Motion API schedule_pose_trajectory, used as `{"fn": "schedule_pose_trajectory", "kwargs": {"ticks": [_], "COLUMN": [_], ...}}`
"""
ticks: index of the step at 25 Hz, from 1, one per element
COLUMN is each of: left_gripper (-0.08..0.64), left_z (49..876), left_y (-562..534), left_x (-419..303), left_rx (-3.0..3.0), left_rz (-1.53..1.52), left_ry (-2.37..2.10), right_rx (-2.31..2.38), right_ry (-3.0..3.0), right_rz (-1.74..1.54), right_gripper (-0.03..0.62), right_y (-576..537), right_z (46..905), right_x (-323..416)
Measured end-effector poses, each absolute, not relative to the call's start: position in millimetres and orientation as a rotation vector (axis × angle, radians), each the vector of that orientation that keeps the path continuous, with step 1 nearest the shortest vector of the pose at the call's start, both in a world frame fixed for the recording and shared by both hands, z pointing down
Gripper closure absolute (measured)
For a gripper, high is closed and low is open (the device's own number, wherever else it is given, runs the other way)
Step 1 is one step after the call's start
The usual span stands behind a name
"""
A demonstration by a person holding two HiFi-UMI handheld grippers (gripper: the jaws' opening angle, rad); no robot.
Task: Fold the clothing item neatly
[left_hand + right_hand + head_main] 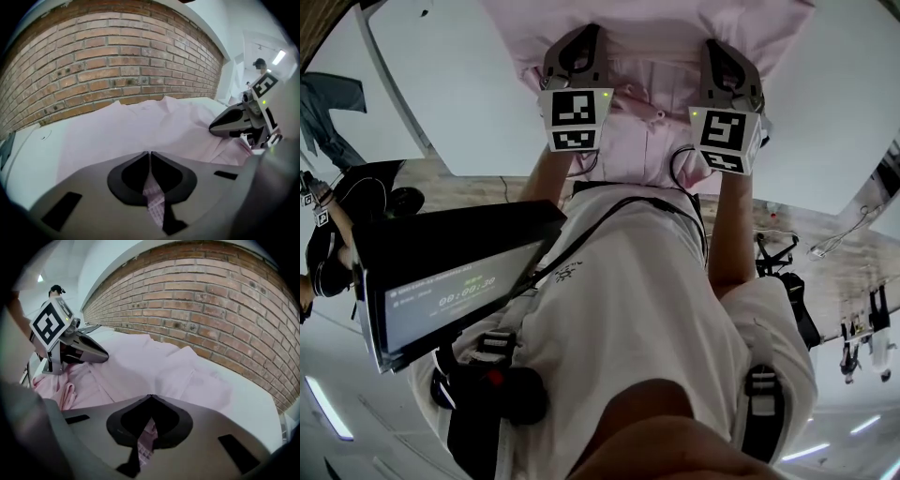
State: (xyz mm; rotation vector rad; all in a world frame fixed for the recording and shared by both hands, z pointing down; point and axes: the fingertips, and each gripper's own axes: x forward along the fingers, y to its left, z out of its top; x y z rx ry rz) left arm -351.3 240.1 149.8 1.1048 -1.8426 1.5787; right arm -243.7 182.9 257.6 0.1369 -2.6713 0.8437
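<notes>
Pink shirt (652, 66) lies spread and rumpled on the white table (441, 94), with its near edge held up at the table's front. The left hand-held gripper (149, 157) is clenched on a fold of the cloth, which shows pinched between its closed jaws. The right hand-held gripper (150, 399), side by side with it, grips the shirt the same way. Which part each one holds is hard to tell, perhaps the hem. A brick wall (211, 296) stands behind the table.
</notes>
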Motion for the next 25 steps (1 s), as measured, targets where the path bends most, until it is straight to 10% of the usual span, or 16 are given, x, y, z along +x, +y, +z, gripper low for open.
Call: {"fn": "schedule_pose_trajectory", "kwargs": {"ticks": [25], "left_gripper": [0.557], "left_z": [138], "left_y": [260], "left_x": [-344], "left_rx": [1.167], "left_rz": [1.624], "left_ry": [-1.782], "right_rx": [0.097], "right_ry": [-2.728], "right_rz": [0.885], "right_gripper": [0.589], "right_y": [190], "right_z": [258], "right_x": [-236]}}
